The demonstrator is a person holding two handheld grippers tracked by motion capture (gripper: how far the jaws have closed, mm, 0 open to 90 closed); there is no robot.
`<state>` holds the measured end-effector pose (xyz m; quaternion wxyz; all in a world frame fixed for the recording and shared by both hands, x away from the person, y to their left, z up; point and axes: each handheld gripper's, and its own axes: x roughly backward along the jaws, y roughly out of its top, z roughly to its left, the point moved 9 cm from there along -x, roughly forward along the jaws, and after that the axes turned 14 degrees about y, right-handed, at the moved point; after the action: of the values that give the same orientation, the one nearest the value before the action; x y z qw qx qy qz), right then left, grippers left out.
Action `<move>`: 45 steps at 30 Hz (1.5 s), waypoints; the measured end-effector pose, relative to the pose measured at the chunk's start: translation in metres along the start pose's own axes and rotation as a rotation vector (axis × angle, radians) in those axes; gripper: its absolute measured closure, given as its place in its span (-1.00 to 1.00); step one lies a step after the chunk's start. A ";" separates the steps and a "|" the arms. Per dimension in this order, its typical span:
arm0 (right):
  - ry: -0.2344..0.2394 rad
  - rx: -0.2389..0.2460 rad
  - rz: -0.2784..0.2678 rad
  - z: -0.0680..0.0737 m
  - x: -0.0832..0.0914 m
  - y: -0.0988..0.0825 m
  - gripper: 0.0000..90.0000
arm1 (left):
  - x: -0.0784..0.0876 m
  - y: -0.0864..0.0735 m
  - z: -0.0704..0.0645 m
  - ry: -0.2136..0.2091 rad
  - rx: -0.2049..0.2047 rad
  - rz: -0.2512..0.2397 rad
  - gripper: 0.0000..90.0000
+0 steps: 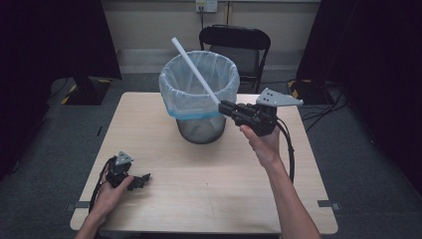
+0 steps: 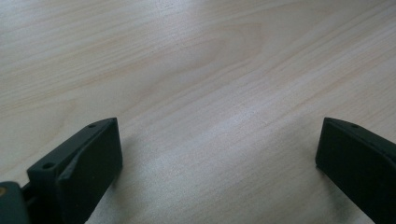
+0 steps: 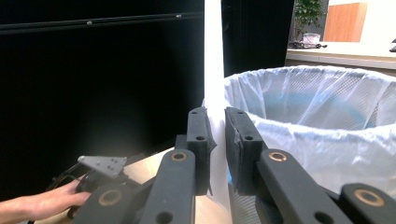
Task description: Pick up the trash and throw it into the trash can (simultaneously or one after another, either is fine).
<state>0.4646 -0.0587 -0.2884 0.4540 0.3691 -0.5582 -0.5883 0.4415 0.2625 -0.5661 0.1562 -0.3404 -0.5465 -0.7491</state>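
A long white stick [image 1: 195,69] slants up and to the left over a mesh waste bin [image 1: 200,94] lined with a clear bag, which stands at the back middle of the wooden table [image 1: 199,174]. My right gripper [image 1: 222,106] holds the stick's lower end beside the bin's right rim. In the right gripper view the jaws are shut on the stick [image 3: 213,70], next to the bin [image 3: 317,126]. My left gripper [image 1: 144,179] rests on the table at the front left. Its jaws stand wide apart over bare wood in the left gripper view, where the left gripper [image 2: 217,154] holds nothing.
A black folding chair [image 1: 239,47] stands behind the table. Dark curtains hang on both sides, and a stand base [image 1: 84,89] sits on the floor at the left. Cables lie on the carpet at the right.
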 end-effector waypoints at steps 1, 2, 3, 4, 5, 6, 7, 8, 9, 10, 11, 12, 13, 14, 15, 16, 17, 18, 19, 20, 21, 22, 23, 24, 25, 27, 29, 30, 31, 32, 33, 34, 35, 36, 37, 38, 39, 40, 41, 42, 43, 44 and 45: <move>-0.002 0.002 -0.003 -0.002 -0.001 0.002 0.80 | 0.000 0.000 0.000 0.000 0.000 0.000 -1.00; -0.003 -0.001 -0.006 -0.004 -0.002 0.004 0.80 | 0.000 0.000 0.000 0.000 0.000 0.000 -1.00; -0.004 -0.002 -0.009 -0.006 -0.003 0.006 0.80 | 0.000 0.000 0.000 0.000 -0.001 0.000 -1.00; -0.003 -0.005 -0.014 -0.008 -0.004 0.009 0.80 | 0.000 0.000 0.000 0.000 0.000 0.000 -1.00; -0.003 -0.007 -0.020 -0.009 -0.005 0.011 0.80 | 0.000 0.000 0.000 0.000 0.000 0.000 -1.00; -0.001 -0.010 -0.028 -0.012 -0.007 0.015 0.80 | 0.000 0.000 0.000 0.000 0.000 0.000 -1.00; -0.001 -0.008 -0.031 -0.013 -0.008 0.017 0.80 | 0.000 0.000 0.000 0.000 0.000 0.000 -1.00; 0.000 -0.008 -0.030 -0.014 -0.010 0.019 0.80 | 0.000 0.000 0.000 0.000 -0.001 0.000 -1.00; 0.000 -0.003 -0.029 -0.016 -0.012 0.022 0.80 | 0.000 0.000 0.000 0.000 -0.001 0.000 -1.00; 0.000 -0.003 -0.027 -0.017 -0.014 0.024 0.80 | 0.000 0.000 0.000 0.000 -0.001 0.000 -1.00; -0.003 -0.005 -0.024 -0.019 -0.015 0.026 0.80 | 0.000 0.000 0.000 0.000 0.000 0.000 -1.00; -0.004 -0.004 -0.020 -0.022 -0.018 0.028 0.80 | 0.000 0.000 0.000 0.000 -0.001 0.000 -1.00; -0.007 -0.008 -0.019 -0.024 -0.019 0.029 0.80 | 0.000 0.000 0.000 0.000 0.000 0.000 -1.00; -0.007 -0.009 -0.017 -0.026 -0.021 0.030 0.80 | 0.000 0.000 0.000 0.000 -0.001 0.000 -1.00; -0.008 -0.016 -0.018 -0.028 -0.022 0.031 0.80 | 0.000 0.000 0.000 0.000 -0.001 0.000 -1.00; -0.002 -0.032 -0.028 -0.031 -0.022 0.033 0.80 | 0.000 0.000 0.000 0.000 -0.001 0.000 -1.00; 0.002 -0.039 -0.033 -0.033 -0.023 0.034 0.80 | 0.000 0.000 0.000 0.000 -0.001 0.000 -1.00; -0.006 -0.037 -0.026 -0.035 -0.025 0.036 0.80 | 0.000 0.000 0.000 0.000 0.000 0.000 -1.00; -0.008 -0.036 -0.022 -0.037 -0.026 0.037 0.80 | 0.000 0.000 0.000 0.000 -0.001 0.000 -1.00; -0.011 -0.036 -0.017 -0.039 -0.027 0.038 0.80 | 0.000 0.000 0.000 0.000 0.000 0.000 -1.00; -0.017 -0.038 -0.013 -0.041 -0.028 0.039 0.80 | 0.000 0.000 0.000 0.000 0.000 0.000 -1.00; -0.020 -0.044 -0.012 -0.043 -0.029 0.040 0.80 | 0.000 0.000 0.000 0.000 0.000 0.000 -1.00; -0.024 -0.048 -0.013 -0.046 -0.030 0.041 0.80 | 0.000 0.000 0.000 0.000 -0.001 0.000 -1.00; -0.028 -0.051 -0.012 -0.049 -0.031 0.042 0.80 | 0.000 0.000 0.000 0.000 -0.001 0.000 -1.00; -0.031 -0.054 -0.014 -0.052 -0.032 0.043 0.80 | 0.000 0.000 0.000 0.000 0.000 0.000 -1.00; -0.040 -0.059 -0.006 -0.057 -0.034 0.044 0.80 | 0.000 0.000 0.000 0.000 0.000 0.000 -1.00; -0.051 -0.067 0.005 -0.063 -0.036 0.045 0.80 | 0.000 0.000 0.000 0.000 0.000 0.000 -1.00; -0.052 -0.070 0.006 -0.065 -0.037 0.045 0.80 | 0.000 0.000 0.000 0.000 0.000 0.000 -1.00; -0.056 -0.075 0.011 -0.068 -0.039 0.045 0.80 | 0.000 0.000 0.000 0.000 -0.001 0.000 -1.00; -0.064 -0.076 0.018 -0.071 -0.040 0.044 0.80 | 0.000 0.000 0.000 0.000 0.000 0.000 -1.00; -0.068 -0.079 0.024 -0.074 -0.042 0.044 0.80 | 0.000 0.000 0.000 0.000 -0.001 0.000 -1.00; -0.075 -0.084 0.029 -0.078 -0.045 0.044 0.80 | 0.000 0.000 0.000 0.000 0.000 0.000 -1.00; -0.078 -0.089 0.033 -0.081 -0.046 0.043 0.80 | 0.000 0.000 0.000 0.000 0.000 0.000 -1.00; -0.079 -0.092 0.038 -0.083 -0.048 0.043 0.80 | 0.000 0.000 0.000 0.000 0.000 0.000 -1.00; -0.085 -0.097 0.044 -0.086 -0.049 0.042 0.80 | 0.000 0.000 0.000 0.000 0.001 0.000 -1.00; -0.087 -0.104 0.050 -0.090 -0.051 0.040 0.79 | 0.000 0.000 0.000 0.000 0.000 0.000 -1.00; -0.089 -0.109 0.056 -0.093 -0.052 0.039 0.79 | 0.000 0.000 0.000 0.000 -0.001 0.000 -1.00; -0.091 -0.114 0.057 -0.094 -0.053 0.038 0.79 | 0.000 0.000 0.000 0.000 0.000 0.000 -1.00; -0.094 -0.120 0.061 -0.097 -0.054 0.036 0.79 | 0.000 0.000 0.000 0.000 0.000 0.000 -1.00; -0.094 -0.127 0.068 -0.099 -0.055 0.034 0.79 | 0.000 0.000 0.000 0.000 0.000 0.000 -1.00; -0.099 -0.129 0.074 -0.100 -0.056 0.033 0.79 | 0.000 0.000 0.000 0.000 0.000 0.000 -1.00; -0.103 -0.128 0.080 -0.102 -0.056 0.032 0.79 | 0.000 0.000 0.000 0.000 0.000 0.000 -1.00; -0.105 -0.131 0.084 -0.103 -0.056 0.031 0.79 | 0.000 0.000 0.000 0.000 0.000 0.000 -1.00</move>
<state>0.5828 -0.0379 -0.2725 0.4716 0.2836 -0.5564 -0.6226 0.4415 0.2625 -0.5660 0.1562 -0.3403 -0.5463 -0.7492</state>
